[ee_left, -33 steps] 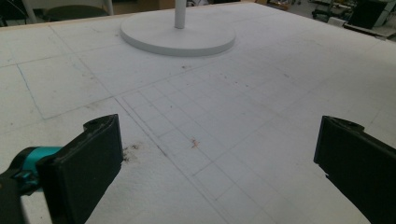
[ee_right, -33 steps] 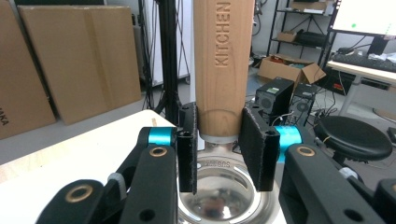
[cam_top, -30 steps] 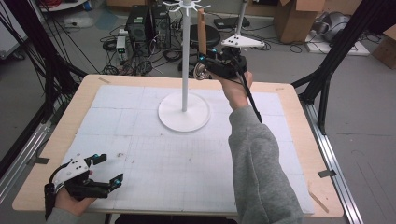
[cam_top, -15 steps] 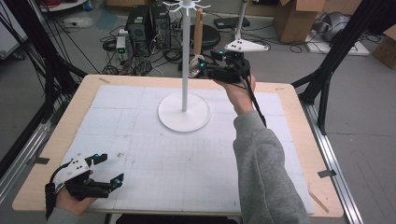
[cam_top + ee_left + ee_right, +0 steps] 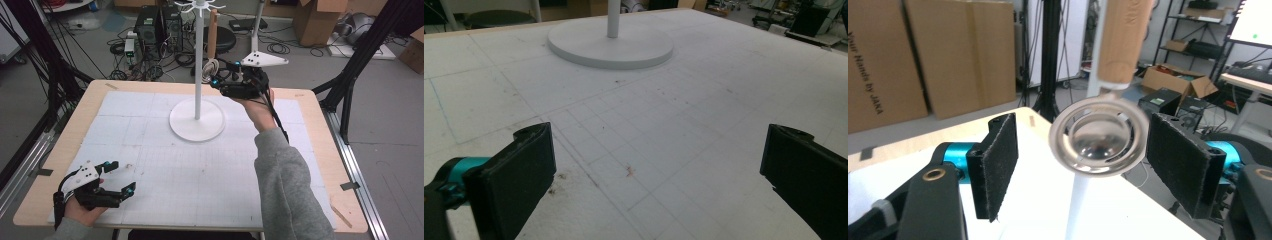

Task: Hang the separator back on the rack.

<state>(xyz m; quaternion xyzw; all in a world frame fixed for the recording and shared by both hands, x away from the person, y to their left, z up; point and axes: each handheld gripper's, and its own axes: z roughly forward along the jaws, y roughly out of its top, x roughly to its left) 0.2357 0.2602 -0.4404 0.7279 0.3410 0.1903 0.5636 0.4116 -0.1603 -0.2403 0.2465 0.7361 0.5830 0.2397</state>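
Note:
A white hanging stand [image 5: 196,120] rises from the middle of the table, hooks at its top. A ladle with a wooden handle [image 5: 213,29] and a round metal bowl [image 5: 210,67] hangs beside the pole. My right gripper [image 5: 220,76] is open, raised at the bowl's height. In the right gripper view the metal bowl [image 5: 1096,137] hangs between the open pads of the right gripper [image 5: 1080,160], touching neither, with the wooden handle [image 5: 1123,35] above. My left gripper [image 5: 121,176] rests open at the table's near left corner; its view has the stand's base [image 5: 610,42] far ahead.
A white gridded mat [image 5: 200,170] covers the wooden table [image 5: 310,150]. Behind the table's far edge lie cables, computer cases [image 5: 150,25] and cardboard boxes [image 5: 320,20]. Black frame struts [image 5: 360,65] stand at both sides.
The right gripper has drawn back a little to the right and toward me from the ladle's bowl. The left gripper has not moved.

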